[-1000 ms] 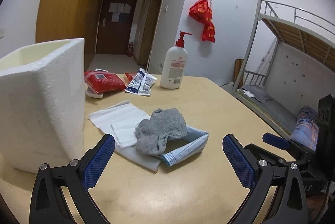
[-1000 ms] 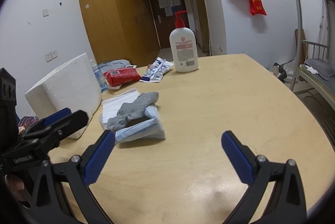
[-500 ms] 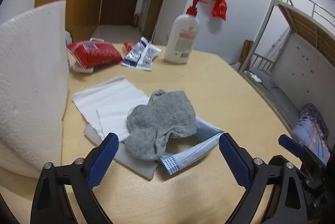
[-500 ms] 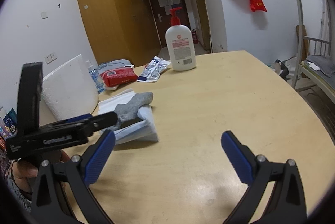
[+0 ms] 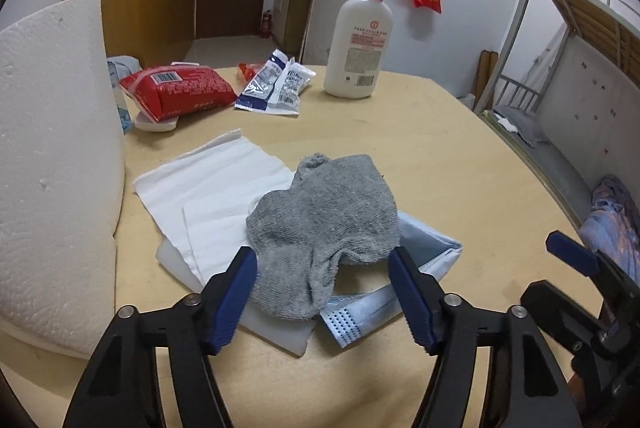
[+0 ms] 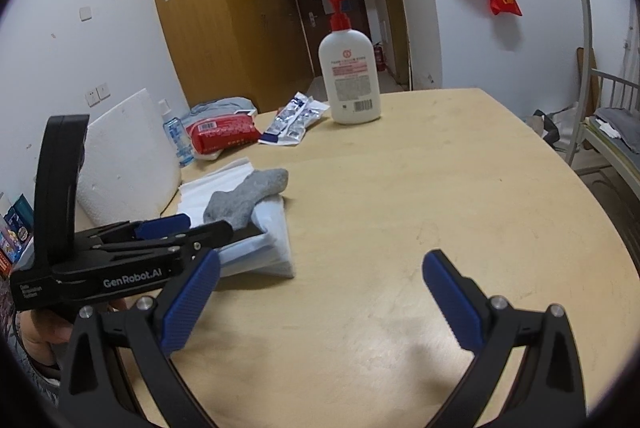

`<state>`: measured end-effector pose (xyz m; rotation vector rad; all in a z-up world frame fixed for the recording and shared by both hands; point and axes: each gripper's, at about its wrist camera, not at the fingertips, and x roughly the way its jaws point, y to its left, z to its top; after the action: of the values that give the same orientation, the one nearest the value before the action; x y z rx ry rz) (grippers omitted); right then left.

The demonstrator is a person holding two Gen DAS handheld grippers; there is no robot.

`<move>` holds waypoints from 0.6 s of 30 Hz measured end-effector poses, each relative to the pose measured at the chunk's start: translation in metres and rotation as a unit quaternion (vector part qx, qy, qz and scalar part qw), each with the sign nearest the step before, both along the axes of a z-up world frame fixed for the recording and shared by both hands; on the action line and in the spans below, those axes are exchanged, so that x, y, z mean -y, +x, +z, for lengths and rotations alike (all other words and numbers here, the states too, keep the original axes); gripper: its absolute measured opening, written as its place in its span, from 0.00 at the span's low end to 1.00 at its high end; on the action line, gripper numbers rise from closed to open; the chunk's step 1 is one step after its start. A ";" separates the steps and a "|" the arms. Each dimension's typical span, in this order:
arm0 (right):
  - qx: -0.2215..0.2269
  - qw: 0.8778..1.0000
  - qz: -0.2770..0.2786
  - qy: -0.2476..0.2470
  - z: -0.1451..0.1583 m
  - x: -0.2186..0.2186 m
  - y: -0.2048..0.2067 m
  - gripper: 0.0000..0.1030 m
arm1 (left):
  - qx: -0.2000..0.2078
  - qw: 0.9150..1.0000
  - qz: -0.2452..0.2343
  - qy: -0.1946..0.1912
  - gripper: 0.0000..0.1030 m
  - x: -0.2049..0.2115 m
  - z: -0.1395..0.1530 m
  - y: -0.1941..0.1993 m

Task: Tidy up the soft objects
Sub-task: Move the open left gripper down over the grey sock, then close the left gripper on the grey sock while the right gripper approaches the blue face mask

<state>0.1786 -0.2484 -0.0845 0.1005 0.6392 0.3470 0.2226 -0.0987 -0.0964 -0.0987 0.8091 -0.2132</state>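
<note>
Sock [image 5: 324,224] sits atop tissues & mask on desk [image 5: 440,155], your left tongs [image 5: 322,294] closing round its near end w/o pinching yet, right tongs [image 6: 320,298] apart, idle; next, pinch sock alone.

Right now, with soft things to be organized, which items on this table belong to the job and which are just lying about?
Part of the job:
- grey sock, between the closing left gripper jaws
- blue face mask under it
- white tissues
- right gripper, open over bare table

Lying about:
- lotion pump bottle
- red wet-wipes pack
- sachets
- white foam box
</note>
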 end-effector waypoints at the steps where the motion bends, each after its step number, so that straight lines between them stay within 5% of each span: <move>1: 0.000 1.000 0.000 0.000 0.000 0.000 0.001 0.99 | 0.000 1.000 0.002 0.003 0.63 0.000 0.000 0.001; 6: -0.001 1.000 0.007 0.002 -0.001 0.000 0.004 0.99 | -0.007 1.000 0.006 0.013 0.54 0.000 -0.004 0.003; 13: -0.008 1.000 0.009 -0.001 -0.006 -0.004 0.011 0.99 | -0.007 1.000 -0.005 0.020 0.10 0.002 -0.004 0.001; 18: -0.010 1.000 0.009 -0.003 -0.008 -0.005 0.012 0.99 | 0.003 1.000 -0.011 0.020 0.01 0.003 -0.001 -0.003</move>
<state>0.1902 -0.2432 -0.0924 0.0924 0.6603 0.3628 0.2198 -0.1016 -0.0977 -0.0514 0.8080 -0.2185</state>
